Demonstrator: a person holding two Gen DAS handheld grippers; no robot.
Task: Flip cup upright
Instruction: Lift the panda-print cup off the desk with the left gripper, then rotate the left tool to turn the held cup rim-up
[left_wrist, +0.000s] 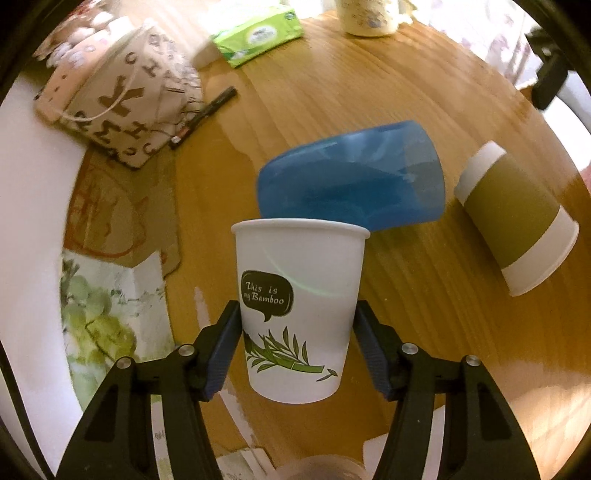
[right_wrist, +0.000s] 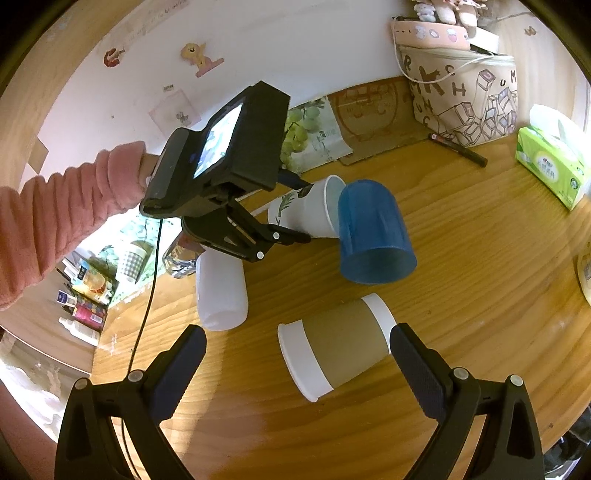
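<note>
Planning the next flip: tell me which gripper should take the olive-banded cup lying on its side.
Right. The right gripper is open with the olive-banded cup between its fingers, while the left gripper is busy holding the bamboo cup.

The paper cup (left_wrist: 301, 306) sat between the left gripper's (left_wrist: 297, 349) jaws, tilted above the counter (left_wrist: 332, 92). In the left wrist view the tumbler (left_wrist: 351, 177) lay on its side at 12 o'clock from it, just behind its rim. The sleeved cup (left_wrist: 517, 218) lay on its side at 2 o'clock, apart. The bag (left_wrist: 125, 99) stood at 10 o'clock by the wall, a pen (left_wrist: 203, 112) beside it, the tissue pack (left_wrist: 258, 33) at 12 beyond. In the right wrist view the sleeved cup (right_wrist: 332, 345) lay between the right gripper's (right_wrist: 299, 363) spread jaws, a bottle (right_wrist: 221, 291) at its 9 o'clock.
</note>
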